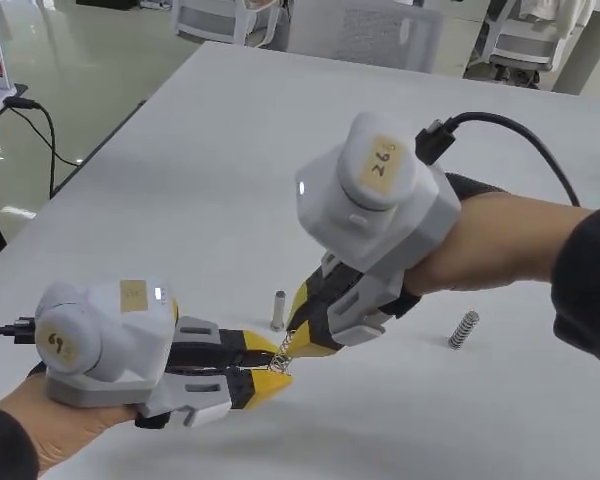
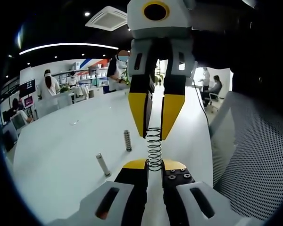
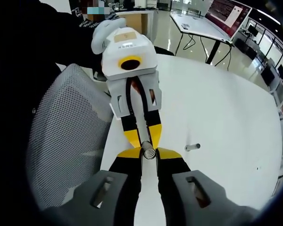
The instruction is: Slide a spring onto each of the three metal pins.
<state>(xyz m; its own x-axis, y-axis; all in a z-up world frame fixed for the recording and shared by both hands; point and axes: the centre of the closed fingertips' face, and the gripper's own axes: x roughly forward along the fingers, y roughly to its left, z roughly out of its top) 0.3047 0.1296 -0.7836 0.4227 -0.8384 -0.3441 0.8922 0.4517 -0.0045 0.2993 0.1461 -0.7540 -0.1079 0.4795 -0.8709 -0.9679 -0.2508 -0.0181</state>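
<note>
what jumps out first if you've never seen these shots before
Two yellow-tipped grippers meet tip to tip over the white table: the left gripper and the right gripper both pinch one small spring between them. Just behind them in the head view a bare metal pin stands upright, and a second spring sits farther right.

white table (image 1: 210, 180); grey mesh chair (image 3: 61, 132) beside it.
</note>
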